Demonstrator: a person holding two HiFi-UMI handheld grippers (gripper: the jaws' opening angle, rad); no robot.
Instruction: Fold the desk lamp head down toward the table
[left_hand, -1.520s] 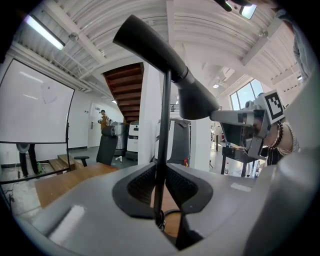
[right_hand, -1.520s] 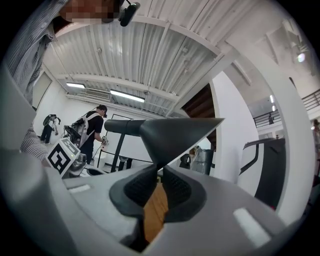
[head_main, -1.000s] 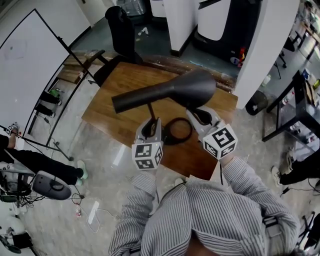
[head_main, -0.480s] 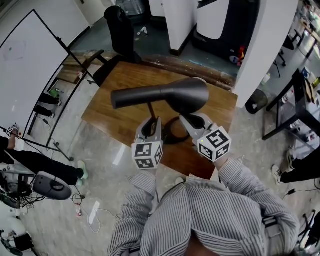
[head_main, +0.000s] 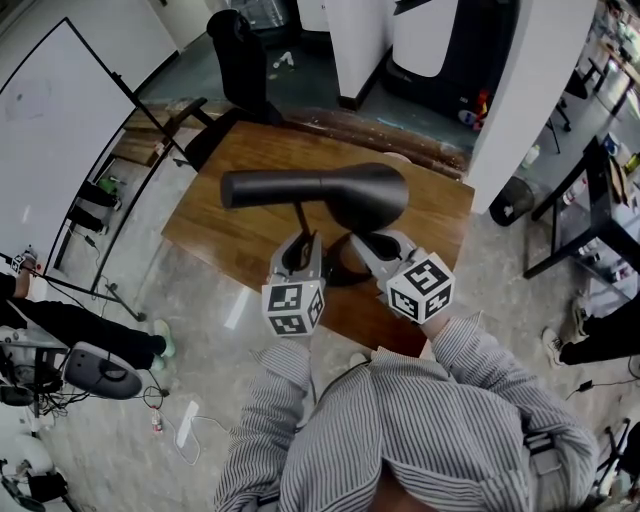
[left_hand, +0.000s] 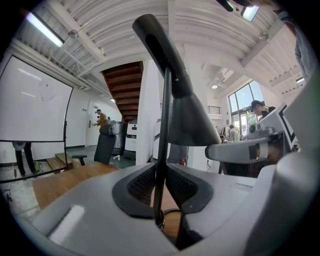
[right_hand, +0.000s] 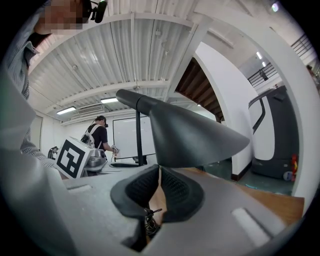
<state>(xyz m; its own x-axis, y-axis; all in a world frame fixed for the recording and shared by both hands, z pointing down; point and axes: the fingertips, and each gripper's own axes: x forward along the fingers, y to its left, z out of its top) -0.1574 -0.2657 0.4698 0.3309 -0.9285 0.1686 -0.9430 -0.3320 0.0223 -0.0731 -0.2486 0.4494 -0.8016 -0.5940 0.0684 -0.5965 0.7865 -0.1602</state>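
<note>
A dark desk lamp stands on the wooden table (head_main: 215, 225). Its cone head (head_main: 335, 190) lies about level above the thin stem (head_main: 300, 214) and the ring base (head_main: 336, 268). My left gripper (head_main: 300, 242) is shut on the stem (left_hand: 161, 185), which runs up between its pads. My right gripper (head_main: 368, 238) sits under the wide end of the cone. Its jaws have just been closing, and the lower rim of the lamp head (right_hand: 190, 135) is pinched between the fingertips of the right gripper (right_hand: 159, 172).
A black office chair (head_main: 240, 60) stands at the table's far side. A whiteboard on a stand (head_main: 60, 130) is at the left and a white pillar (head_main: 525, 90) at the right. A black desk (head_main: 590, 220) is far right. A person's leg (head_main: 70, 325) shows low left.
The lamp head has tipped down from slanting up at its wide end to about level. My right gripper has sunk and drifted left with it. The left gripper has stayed put.
</note>
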